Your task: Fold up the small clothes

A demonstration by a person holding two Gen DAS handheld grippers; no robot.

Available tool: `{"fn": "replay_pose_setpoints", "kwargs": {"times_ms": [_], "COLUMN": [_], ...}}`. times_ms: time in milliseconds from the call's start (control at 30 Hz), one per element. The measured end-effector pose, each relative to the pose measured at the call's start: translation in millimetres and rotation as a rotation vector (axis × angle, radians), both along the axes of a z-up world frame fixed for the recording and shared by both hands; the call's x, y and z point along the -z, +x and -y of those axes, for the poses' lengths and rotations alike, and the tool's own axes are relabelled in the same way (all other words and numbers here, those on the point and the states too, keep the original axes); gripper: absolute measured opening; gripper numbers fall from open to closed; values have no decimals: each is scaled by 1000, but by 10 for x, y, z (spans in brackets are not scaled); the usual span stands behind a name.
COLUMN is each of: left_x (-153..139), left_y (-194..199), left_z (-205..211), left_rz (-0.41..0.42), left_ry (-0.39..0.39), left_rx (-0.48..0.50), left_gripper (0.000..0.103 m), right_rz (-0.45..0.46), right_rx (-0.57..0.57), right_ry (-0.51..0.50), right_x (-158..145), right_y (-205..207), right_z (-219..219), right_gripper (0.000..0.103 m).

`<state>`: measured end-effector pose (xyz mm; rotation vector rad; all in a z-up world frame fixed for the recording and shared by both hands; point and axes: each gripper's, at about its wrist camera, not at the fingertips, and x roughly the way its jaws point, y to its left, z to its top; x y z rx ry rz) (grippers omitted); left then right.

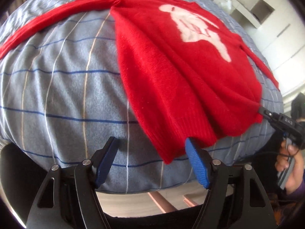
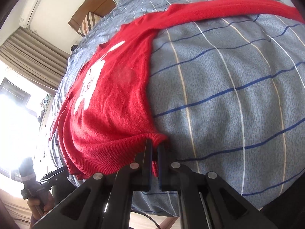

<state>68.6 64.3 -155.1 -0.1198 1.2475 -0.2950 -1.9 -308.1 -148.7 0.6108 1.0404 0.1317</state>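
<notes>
- My right claw (image 2: 154, 148) is clamped tight on one near corner of the red sweater (image 2: 114, 99), right at the ribbed hem (image 2: 114, 158).
- My left claw (image 1: 151, 143) is partly spread with nothing pinched; its right finger (image 1: 196, 164) sits just at the hem's other near corner, not yet gripping.
- The sweater lies face up on the bed (image 1: 63, 87), white picture (image 1: 192, 28) showing, body ridged with wrinkles running away from me.
- One sleeve (image 1: 47, 21) stretches far out to the left across the striped blanket; the other runs along the right edge.
- By my reckoning, nothing is folded yet: sleeves, sides and the final halving all remain.
</notes>
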Motion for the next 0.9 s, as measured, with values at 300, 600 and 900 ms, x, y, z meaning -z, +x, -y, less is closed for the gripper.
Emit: {"fn": "replay_pose_setpoints", "kwargs": {"times_ms": [300, 600, 900], "left_x": [146, -224, 36], "left_y": [19, -189, -87], "left_z": [420, -507, -751], "left_rz": [52, 18, -62], "left_ry": [135, -77, -116], "left_rx": [39, -84, -149], "left_gripper": [3, 1, 9], "right_rz": [15, -61, -184], "right_rx": [-24, -84, -124], "right_ry": [-58, -2, -27], "right_x": [-75, -246, 264], "right_y": [48, -246, -256], "right_z": [-119, -89, -416], "right_gripper": [4, 4, 4]}}
